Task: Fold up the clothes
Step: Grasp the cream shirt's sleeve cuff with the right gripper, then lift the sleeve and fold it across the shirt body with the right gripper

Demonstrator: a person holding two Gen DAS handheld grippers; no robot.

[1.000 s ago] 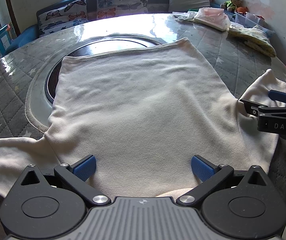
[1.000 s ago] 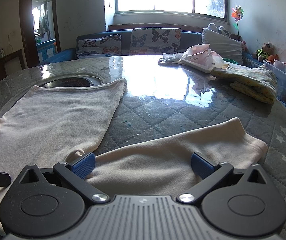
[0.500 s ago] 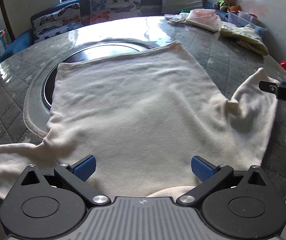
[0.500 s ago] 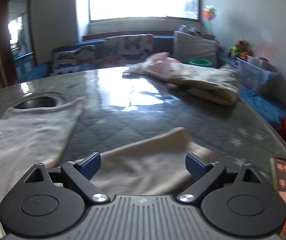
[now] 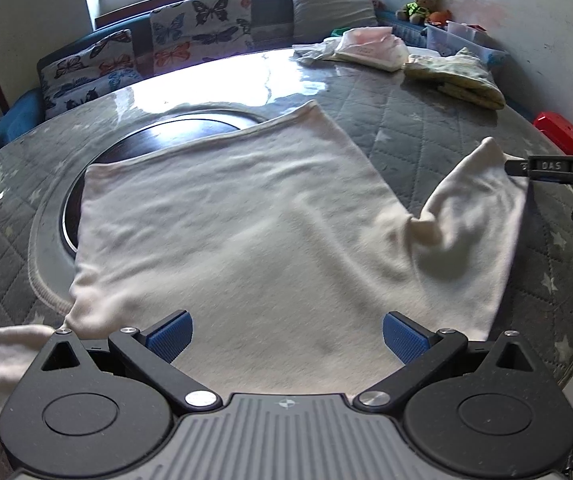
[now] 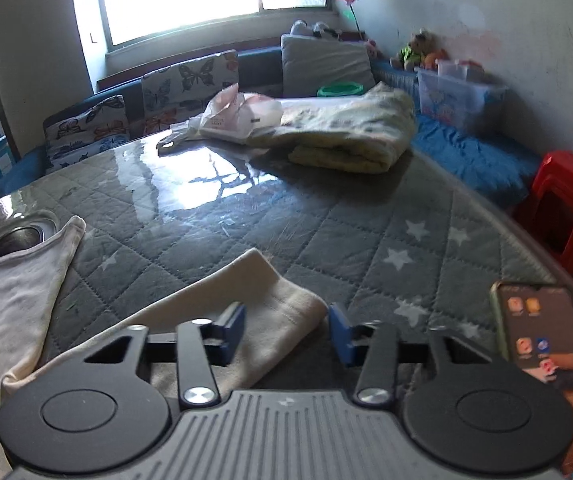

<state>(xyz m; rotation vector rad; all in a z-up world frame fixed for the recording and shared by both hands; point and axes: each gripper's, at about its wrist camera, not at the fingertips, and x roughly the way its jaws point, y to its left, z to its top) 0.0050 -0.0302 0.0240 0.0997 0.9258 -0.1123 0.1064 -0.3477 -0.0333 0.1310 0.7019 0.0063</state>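
Note:
A cream long-sleeved top lies flat on the round quilted grey table, hem at the far side. My left gripper hovers open over its near collar end, holding nothing. The top's right sleeve lies across the table. My right gripper is at the cuff with its blue pads partly closed around the cuff's edge, a gap still between them. The right gripper's finger shows at the lifted sleeve end in the left wrist view.
A folded yellow blanket and a bag of pale clothes sit at the table's far side. A phone lies by the right gripper. A red stool stands off the right edge. A dark round inset lies under the top.
My right gripper has moved right along the sleeve to its cuff and its jaws have narrowed from wide open. The sleeve end has lifted a little. The left gripper has stayed open.

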